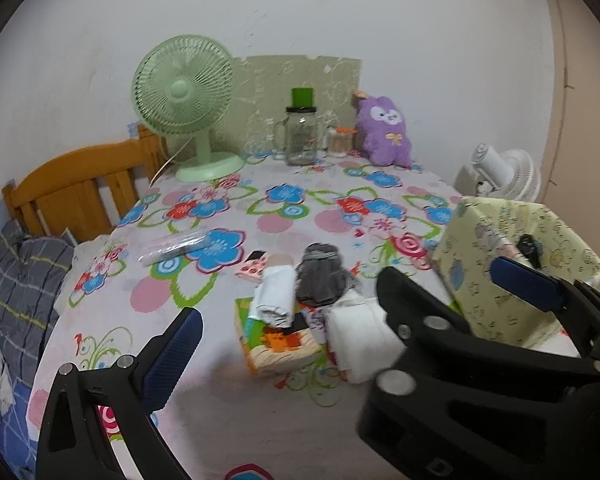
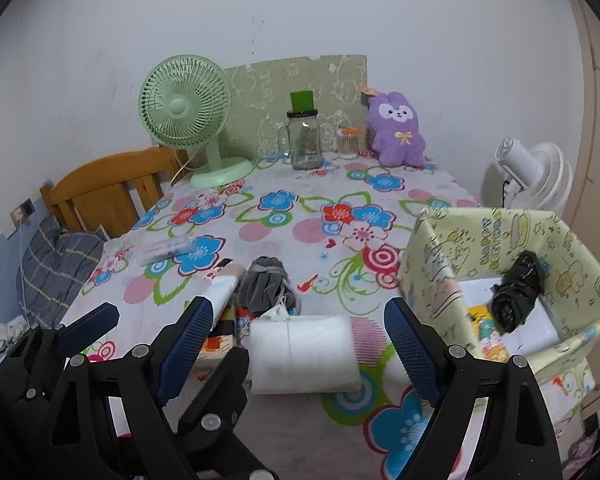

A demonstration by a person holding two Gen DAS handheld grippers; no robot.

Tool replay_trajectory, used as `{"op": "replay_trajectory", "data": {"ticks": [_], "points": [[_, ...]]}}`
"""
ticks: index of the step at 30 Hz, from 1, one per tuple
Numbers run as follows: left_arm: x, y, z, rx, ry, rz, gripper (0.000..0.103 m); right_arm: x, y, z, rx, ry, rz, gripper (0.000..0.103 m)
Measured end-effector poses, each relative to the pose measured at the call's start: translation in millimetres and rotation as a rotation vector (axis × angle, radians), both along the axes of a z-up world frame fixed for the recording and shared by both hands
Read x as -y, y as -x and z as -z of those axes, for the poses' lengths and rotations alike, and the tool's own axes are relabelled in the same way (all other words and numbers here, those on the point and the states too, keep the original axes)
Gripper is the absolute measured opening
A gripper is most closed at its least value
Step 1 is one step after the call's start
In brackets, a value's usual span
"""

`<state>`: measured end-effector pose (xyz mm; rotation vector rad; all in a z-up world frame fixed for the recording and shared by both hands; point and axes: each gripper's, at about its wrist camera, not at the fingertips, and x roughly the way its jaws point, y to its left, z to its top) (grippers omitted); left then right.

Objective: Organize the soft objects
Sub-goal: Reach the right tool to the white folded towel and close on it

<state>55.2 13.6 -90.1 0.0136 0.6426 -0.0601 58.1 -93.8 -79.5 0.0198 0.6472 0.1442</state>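
Floral-cloth table (image 2: 300, 208) w/ green fan (image 2: 188, 112), glass jar (image 2: 305, 140), purple plush (image 2: 398, 130), white roll (image 2: 304, 354), grey sock bundle (image 2: 266, 286), paper box (image 2: 540, 344)

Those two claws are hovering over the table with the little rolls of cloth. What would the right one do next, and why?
Probably ease the right claw down and forward to close on the white roll. Its jaws stand wide open with the roll lying between them, untouched. The box just to the right already holds a black roll, so this one likely goes there next.

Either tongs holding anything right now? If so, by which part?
Nothing is held. The right tongs stand open around the white roll without touching it; the left tongs are open and empty.
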Motion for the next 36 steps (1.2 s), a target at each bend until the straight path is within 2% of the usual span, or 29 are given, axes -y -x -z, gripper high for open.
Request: {"op": "replay_trajectory", "data": {"ticks": [21,24,34,36], "points": [[-19.6,-27.8,43.7,-0.140,0.004,-0.061,0.096,-15.6,-30.5,43.7,-0.129,0.014,-0.013,0.089],[-18.5,-31.7,48.7,-0.153,-0.005,-0.066,0.091,-15.7,-36.2,50.5,-0.155,0.020,-0.016,0.082],[-15.4,-42.3,64.8,-0.214,-0.016,-0.060,0.090,-15.1,-49.7,68.9,-0.223,0.042,-0.029,0.079],[-13.2,-42.7,66.2,-0.218,-0.025,-0.055,0.090,-15.0,-51.1,70.7,-0.228,0.048,-0.031,0.069]]}}
